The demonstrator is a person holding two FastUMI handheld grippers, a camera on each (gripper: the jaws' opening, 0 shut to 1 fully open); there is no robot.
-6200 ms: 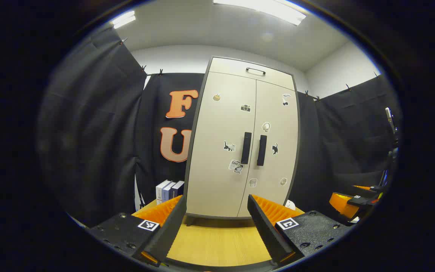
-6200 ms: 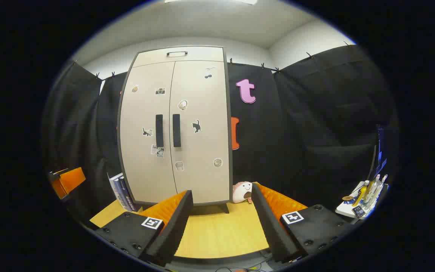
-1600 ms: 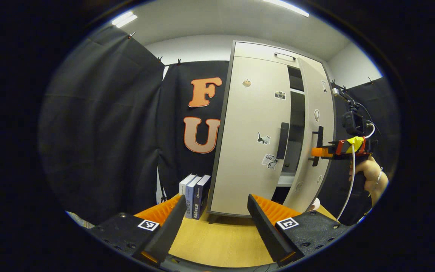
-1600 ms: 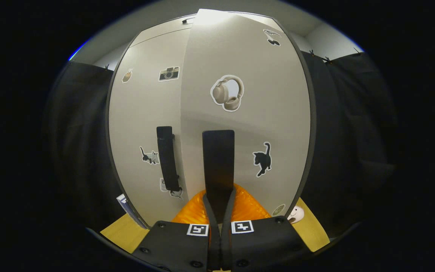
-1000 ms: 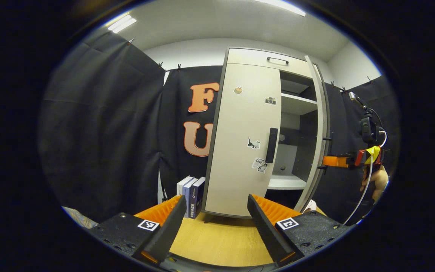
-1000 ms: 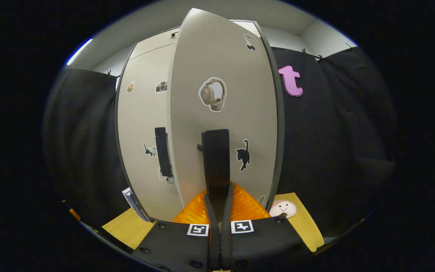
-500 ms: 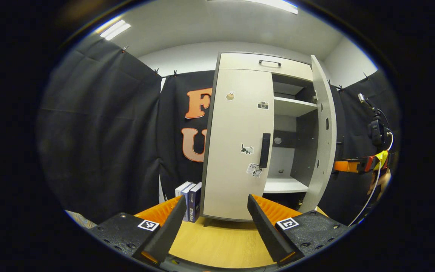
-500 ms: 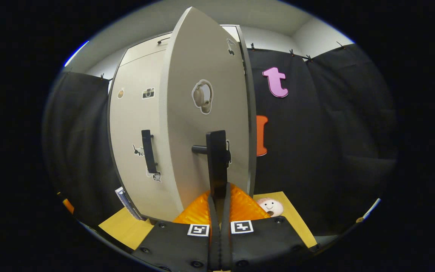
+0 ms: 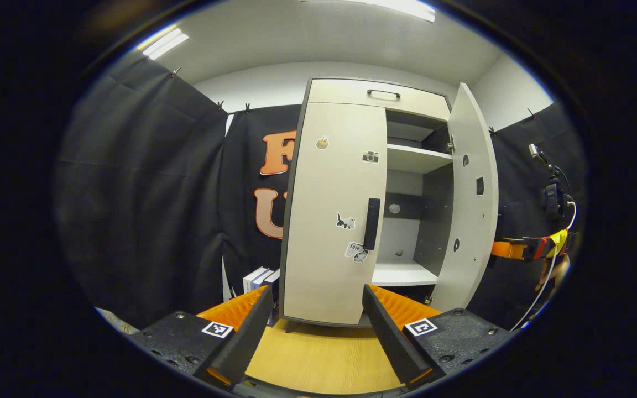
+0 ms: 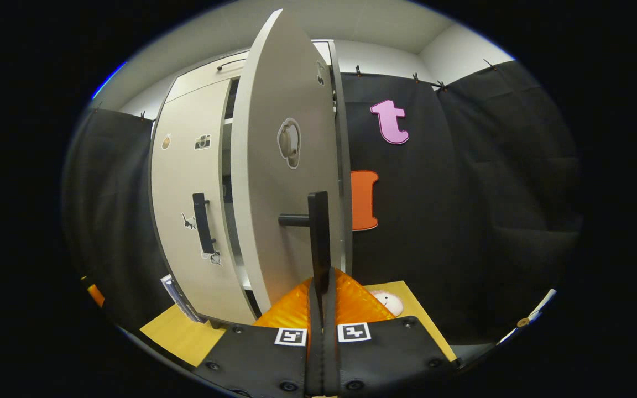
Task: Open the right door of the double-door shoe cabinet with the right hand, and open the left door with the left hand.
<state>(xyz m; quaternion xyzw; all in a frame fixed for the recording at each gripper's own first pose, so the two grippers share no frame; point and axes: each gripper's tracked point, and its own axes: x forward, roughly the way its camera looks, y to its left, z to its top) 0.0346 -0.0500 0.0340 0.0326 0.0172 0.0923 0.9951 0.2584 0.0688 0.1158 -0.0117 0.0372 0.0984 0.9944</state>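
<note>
The right tool [image 10: 318, 287] is clamped on the right door's handle [image 10: 318, 237], with the right door [image 10: 274, 188] swung wide open. The left tool [image 9: 316, 326] hangs wide apart, well short of the closed left door [image 9: 335, 210] of the shoe cabinet [image 9: 376, 95] on the surface [image 9: 324, 365].

"Love", seemingly, on door sticker [image 9: 355, 247]

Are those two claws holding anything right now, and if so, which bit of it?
The right claw is clamped on the lower end of the right door's handle. The left claw is open and holds nothing.
</note>
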